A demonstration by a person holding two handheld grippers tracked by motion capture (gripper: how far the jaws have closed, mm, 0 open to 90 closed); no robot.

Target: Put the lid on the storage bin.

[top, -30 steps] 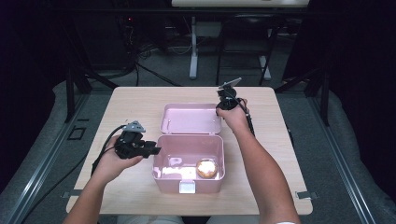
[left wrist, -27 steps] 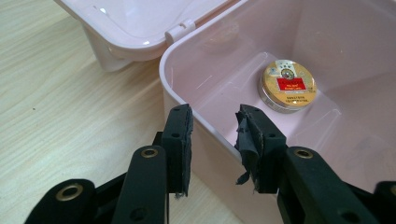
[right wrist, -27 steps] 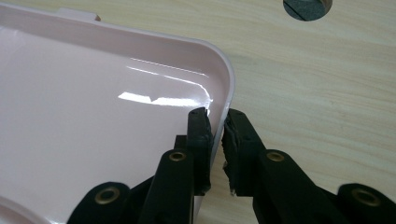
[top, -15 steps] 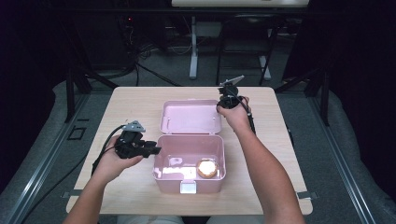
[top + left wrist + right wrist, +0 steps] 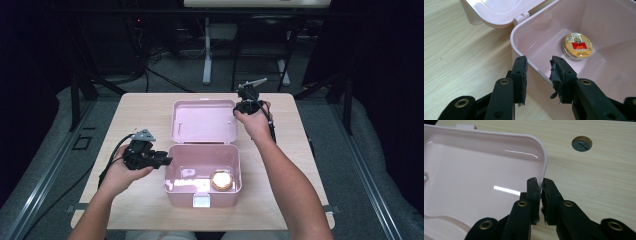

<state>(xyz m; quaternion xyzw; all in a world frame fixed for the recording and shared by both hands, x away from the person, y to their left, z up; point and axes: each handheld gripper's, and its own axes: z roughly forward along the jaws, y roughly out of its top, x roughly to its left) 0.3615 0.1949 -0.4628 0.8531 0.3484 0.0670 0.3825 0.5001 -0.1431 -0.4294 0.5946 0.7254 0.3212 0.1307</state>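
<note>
The pale pink plastic box [image 5: 202, 177] sits in the lower middle of the high view on the light wooden counter [image 5: 150, 115]. Its hinged pink lid [image 5: 204, 121] lies open above it, toward the frame's centre. The right hand-held gripper [image 5: 540, 185] has just been closing its jaws, and they now pinch the thin right rim of the lid between them; I judge that this grip serves to swing the lid over the box. The left hand-held gripper [image 5: 538, 68] stands half open astride the left wall of the box, one pad outside and one inside, and does not seem to press; probably it is there to steady the box. A small round gold tin with a red label [image 5: 577, 46] rests on the box floor, upper right in the left gripper view.
</note>
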